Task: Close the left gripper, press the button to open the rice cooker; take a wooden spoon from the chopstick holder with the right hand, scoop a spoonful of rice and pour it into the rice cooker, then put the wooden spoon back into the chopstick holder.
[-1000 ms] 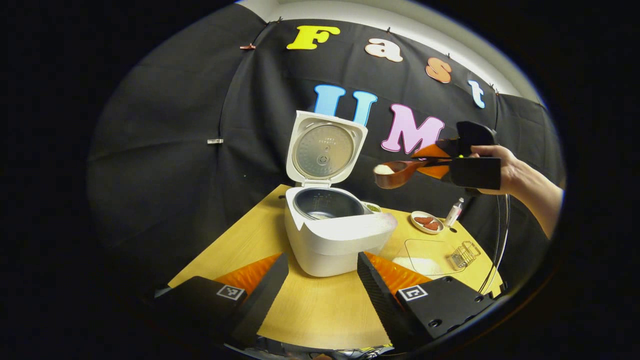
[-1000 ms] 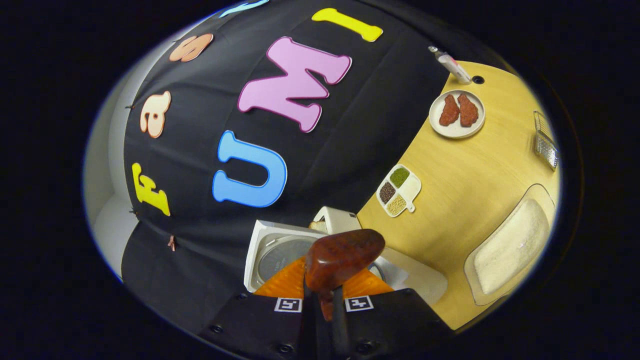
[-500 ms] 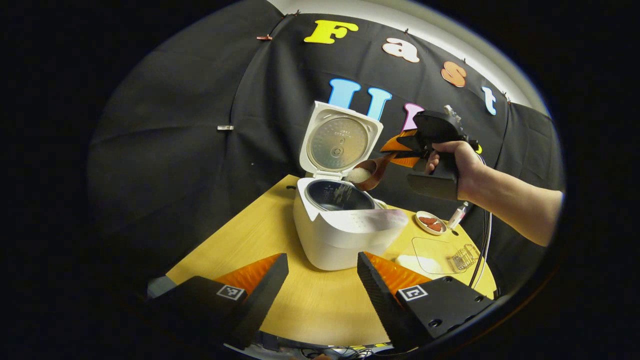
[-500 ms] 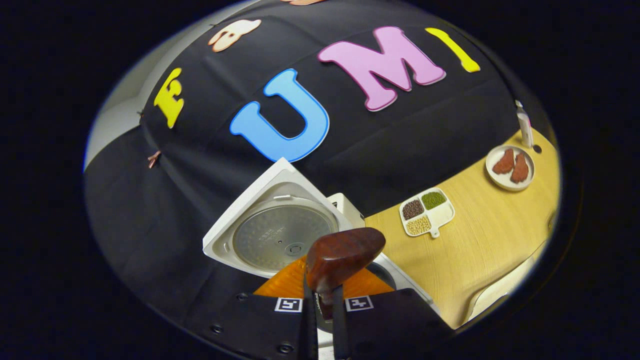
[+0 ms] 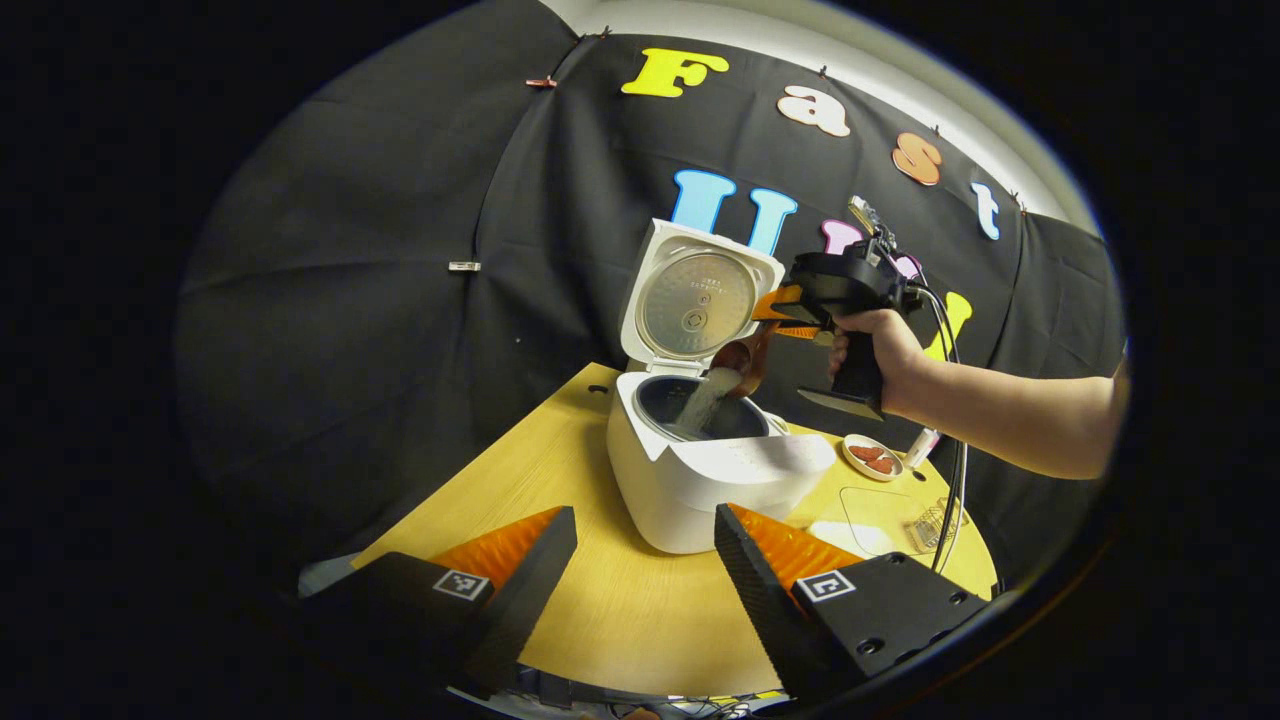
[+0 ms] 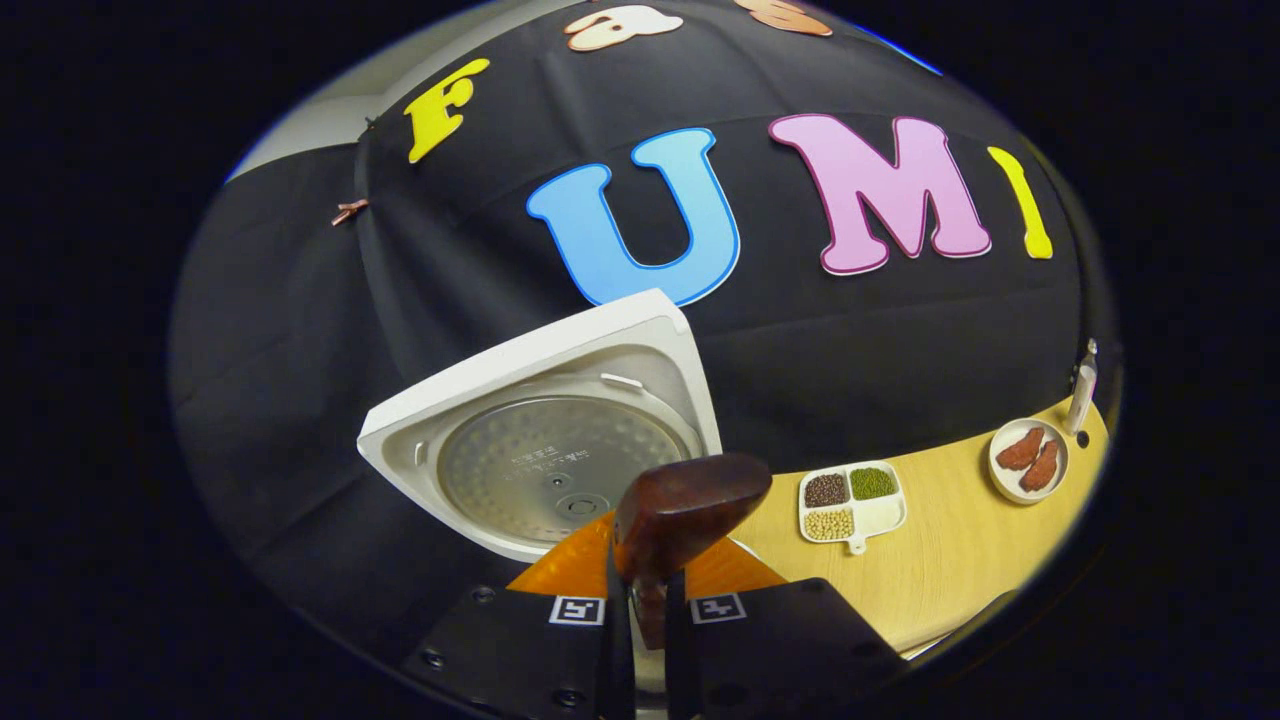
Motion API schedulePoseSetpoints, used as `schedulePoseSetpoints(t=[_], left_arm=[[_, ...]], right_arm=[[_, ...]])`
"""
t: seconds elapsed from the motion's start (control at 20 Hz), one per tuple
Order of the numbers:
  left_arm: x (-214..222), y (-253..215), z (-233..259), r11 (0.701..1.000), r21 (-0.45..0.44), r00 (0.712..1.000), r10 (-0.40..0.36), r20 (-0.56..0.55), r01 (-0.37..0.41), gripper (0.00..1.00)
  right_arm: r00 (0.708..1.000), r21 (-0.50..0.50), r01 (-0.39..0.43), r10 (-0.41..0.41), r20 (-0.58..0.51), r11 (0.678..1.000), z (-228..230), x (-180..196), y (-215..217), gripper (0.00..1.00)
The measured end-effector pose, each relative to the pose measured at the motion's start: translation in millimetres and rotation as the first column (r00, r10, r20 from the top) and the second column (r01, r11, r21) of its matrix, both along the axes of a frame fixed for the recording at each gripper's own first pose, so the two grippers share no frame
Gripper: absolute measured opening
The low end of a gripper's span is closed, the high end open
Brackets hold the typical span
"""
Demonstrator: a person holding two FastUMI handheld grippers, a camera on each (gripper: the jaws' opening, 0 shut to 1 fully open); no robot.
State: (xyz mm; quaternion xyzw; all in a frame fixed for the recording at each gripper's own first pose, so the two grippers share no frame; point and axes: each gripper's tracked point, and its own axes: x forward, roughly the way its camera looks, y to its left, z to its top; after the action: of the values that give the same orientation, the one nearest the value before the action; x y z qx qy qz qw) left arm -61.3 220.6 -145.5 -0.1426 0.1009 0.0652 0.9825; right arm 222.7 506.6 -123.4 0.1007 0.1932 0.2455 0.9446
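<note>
Dark reddish wood marks the wooden spoon (image 5: 748,362) in the left gripper view, tipped bowl-down over the open rice cooker (image 5: 705,465), with a pale stream of rice (image 5: 702,400) falling from it into the dark inner pot. The spoon's handle runs up into the right claw (image 5: 782,312), gripped by a person's hand (image 5: 868,345) above and just right of the cooker. The left claw (image 5: 640,560) sits low in front, its two fingers spread wide apart with nothing between them, well short of the cooker. The cooker is white, its lid (image 5: 697,298) standing upright on the far side and showing a round metal inner plate. It rests on a yellow wood-grain bench (image 5: 520,470); to its right lie a small plate of red pieces (image 5: 872,457), a clear tray (image 5: 880,505) and a wire chopstick holder (image 5: 932,518). Black cloth walls the booth behind.

In the right gripper view the right claw (image 6: 640,610) is closed tight on the spoon's handle, both fingers pressing it, and the rounded back of the spoon's bowl (image 6: 690,510) rises just ahead of them. Beyond it stands the raised lid (image 6: 545,425), tilted in this view. To the right, on the bench (image 6: 950,560), are a white divided dish of beans (image 6: 850,495), the plate of red pieces (image 6: 1030,458) and a small upright bottle (image 6: 1080,395).
</note>
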Motion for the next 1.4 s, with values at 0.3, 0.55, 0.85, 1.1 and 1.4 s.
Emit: schedulePoseSetpoints(t=[0.3,0.55,0.85,1.1,1.4], left_arm=[[-2.7,-3.1,-4.9,1.0,-0.017,1.0,0.009,-0.008,-0.009,0.96],[-8.0,-9.2,-5.8,1.0,0.002,1.0,0.002,-0.012,-0.002,0.96],[-14.2,-16.0,-2.2,1.0,0.024,1.0,0.01,0.006,-0.01,0.96],[-20.2,-30.5,-6.7,1.0,0.028,1.0,-0.002,0.002,0.002,0.96],[-13.5,-67.4,9.5,0.994,0.092,0.998,-0.054,0.018,0.053,0.96]], right_arm=[[0.978,-0.211,-0.121,0.153,0.142,0.97,-6.8,-7.6,21.2,0.16],[0.882,-0.401,-0.245,0.374,0.285,0.883,-4.2,-32.5,47.1,0.16],[0.853,-0.46,-0.327,0.468,0.233,0.825,-19.6,-56.8,52.1,0.16],[0.914,-0.304,-0.265,0.339,0.224,0.915,24.0,-46.8,12.6,0.16],[0.955,-0.136,-0.165,0.193,0.227,0.977,85.0,-43.7,-88.3,0.16]])
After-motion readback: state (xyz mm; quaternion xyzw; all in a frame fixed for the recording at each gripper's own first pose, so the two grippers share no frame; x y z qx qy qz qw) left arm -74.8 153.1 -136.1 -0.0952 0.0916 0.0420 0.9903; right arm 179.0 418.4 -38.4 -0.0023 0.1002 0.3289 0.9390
